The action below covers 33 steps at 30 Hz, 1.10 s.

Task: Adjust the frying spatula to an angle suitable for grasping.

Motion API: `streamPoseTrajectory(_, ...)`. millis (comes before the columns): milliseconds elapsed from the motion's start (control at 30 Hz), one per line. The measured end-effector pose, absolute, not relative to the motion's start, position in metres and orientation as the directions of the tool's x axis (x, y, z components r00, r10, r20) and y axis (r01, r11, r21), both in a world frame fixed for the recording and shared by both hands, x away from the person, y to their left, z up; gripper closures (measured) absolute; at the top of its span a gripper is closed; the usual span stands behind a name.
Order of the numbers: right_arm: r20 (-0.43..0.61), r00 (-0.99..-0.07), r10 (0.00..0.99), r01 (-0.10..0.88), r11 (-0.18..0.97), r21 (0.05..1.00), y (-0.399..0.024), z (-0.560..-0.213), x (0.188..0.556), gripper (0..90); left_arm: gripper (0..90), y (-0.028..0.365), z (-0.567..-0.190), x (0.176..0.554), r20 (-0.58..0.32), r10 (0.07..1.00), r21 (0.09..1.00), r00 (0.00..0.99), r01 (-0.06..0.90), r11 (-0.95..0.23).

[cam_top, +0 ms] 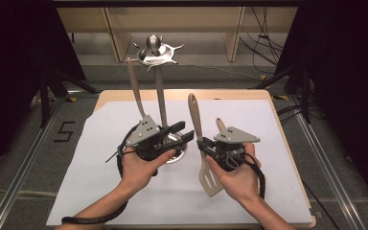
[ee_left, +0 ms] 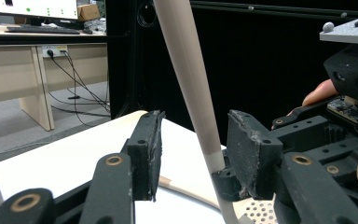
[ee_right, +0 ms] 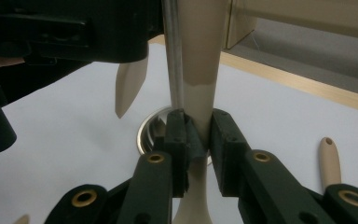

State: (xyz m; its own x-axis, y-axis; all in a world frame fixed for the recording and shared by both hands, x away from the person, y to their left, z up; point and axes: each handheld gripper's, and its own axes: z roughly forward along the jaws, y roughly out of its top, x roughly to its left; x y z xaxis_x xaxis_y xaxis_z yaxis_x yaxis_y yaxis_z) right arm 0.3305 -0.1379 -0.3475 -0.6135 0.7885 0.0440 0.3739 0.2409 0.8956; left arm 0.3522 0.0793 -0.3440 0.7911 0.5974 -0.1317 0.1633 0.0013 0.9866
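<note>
A pale slotted spatula [cam_top: 210,178] stands handle-up, and my right gripper [cam_top: 202,146] is shut on its neck. The right gripper view has both pads of the right gripper [ee_right: 198,135] pressed on the narrow part of the spatula [ee_right: 200,70]. My left gripper [cam_top: 186,132] points right toward the handle with its jaws apart. In the left gripper view the spatula handle [ee_left: 189,79] rises between the pads of the left gripper [ee_left: 193,144] without touching them, and the right gripper's body [ee_left: 349,116] is close on the right.
A metal utensil stand [cam_top: 160,96] with a round base [cam_top: 178,152] and a star-shaped top [cam_top: 155,51] rises behind my left hand. A wooden utensil [cam_top: 135,88] leans by it. Another wooden handle [ee_right: 330,161] lies on the white paper [cam_top: 249,112] to the right.
</note>
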Motion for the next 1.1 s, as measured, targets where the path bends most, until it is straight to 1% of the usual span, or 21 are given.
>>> streamPoseTrajectory(100, 0.021, -0.627, 0.779, 0.369, 0.273, 0.888, -0.139, -0.346, 0.33, 78.6, 55.6, 0.076, -0.344, 0.354, -0.142, 0.595, 0.985, 0.791, 0.17, 0.008)
streamPoseTrajectory(167, 0.055, -0.62, 0.783, 0.397, 0.252, 0.882, -0.136, -0.346, 0.328, 78.6, 56.1, 0.075, -0.345, 0.355, -0.149, 0.593, 0.984, 0.791, 0.177, 0.011)
streamPoseTrajectory(300, 0.02, -0.637, 0.771, 0.364, 0.278, 0.889, -0.136, -0.346, 0.329, 78.6, 57.4, 0.073, -0.345, 0.357, -0.16, 0.588, 0.983, 0.793, 0.185, 0.017)
streamPoseTrajectory(400, 0.038, -0.634, 0.772, 0.379, 0.268, 0.886, -0.133, -0.346, 0.328, 78.6, 58.0, 0.072, -0.344, 0.357, -0.163, 0.586, 0.982, 0.793, 0.186, 0.022)
streamPoseTrajectory(467, 0.023, -0.637, 0.77, 0.366, 0.276, 0.889, -0.133, -0.346, 0.329, 78.6, 59.0, 0.072, -0.343, 0.358, -0.158, 0.585, 0.983, 0.795, 0.182, 0.018)
streamPoseTrajectory(500, 0.038, -0.631, 0.775, 0.378, 0.264, 0.887, -0.132, -0.346, 0.328, 78.6, 59.4, 0.072, -0.342, 0.358, -0.157, 0.585, 0.983, 0.795, 0.181, 0.018)
streamPoseTrajectory(533, 0.037, -0.629, 0.777, 0.367, 0.254, 0.895, -0.13, -0.347, 0.328, 78.6, 59.8, 0.071, -0.342, 0.358, -0.157, 0.585, 0.983, 0.796, 0.18, 0.019)
streamPoseTrajectory(567, 0.026, -0.63, 0.776, 0.355, 0.258, 0.898, -0.13, -0.347, 0.328, 78.6, 60.4, 0.071, -0.341, 0.358, -0.156, 0.584, 0.984, 0.797, 0.179, 0.018)
streamPoseTrajectory(600, 0.03, -0.636, 0.771, 0.371, 0.271, 0.888, -0.13, -0.346, 0.327, 78.6, 61.2, 0.071, -0.341, 0.357, -0.156, 0.584, 0.984, 0.797, 0.178, 0.02)
streamPoseTrajectory(733, 0.032, -0.636, 0.771, 0.372, 0.27, 0.888, -0.128, -0.345, 0.326, 78.6, 64.2, 0.07, -0.34, 0.357, -0.152, 0.585, 0.985, 0.797, 0.174, 0.018)
streamPoseTrajectory(800, 0.006, -0.64, 0.768, 0.336, 0.273, 0.901, -0.128, -0.346, 0.327, 78.6, 66.2, 0.07, -0.34, 0.357, -0.148, 0.585, 0.985, 0.797, 0.172, 0.015)
streamPoseTrajectory(867, -0.001, -0.651, 0.759, 0.34, 0.292, 0.894, -0.129, -0.345, 0.326, 78.6, 68.7, 0.071, -0.34, 0.357, -0.146, 0.587, 0.985, 0.797, 0.17, 0.015)
streamPoseTrajectory(900, 0.007, -0.648, 0.761, 0.346, 0.287, 0.893, -0.128, -0.345, 0.326, 78.6, 69.3, 0.072, -0.339, 0.358, -0.124, 0.578, 0.988, 0.806, 0.152, 0.0)
streamPoseTrajectory(1100, 0.012, -0.645, 0.764, 0.35, 0.282, 0.893, -0.127, -0.345, 0.325, 78.4, 71.3, 0.072, -0.339, 0.358, -0.149, 0.576, 0.985, 0.804, 0.171, 0.016)
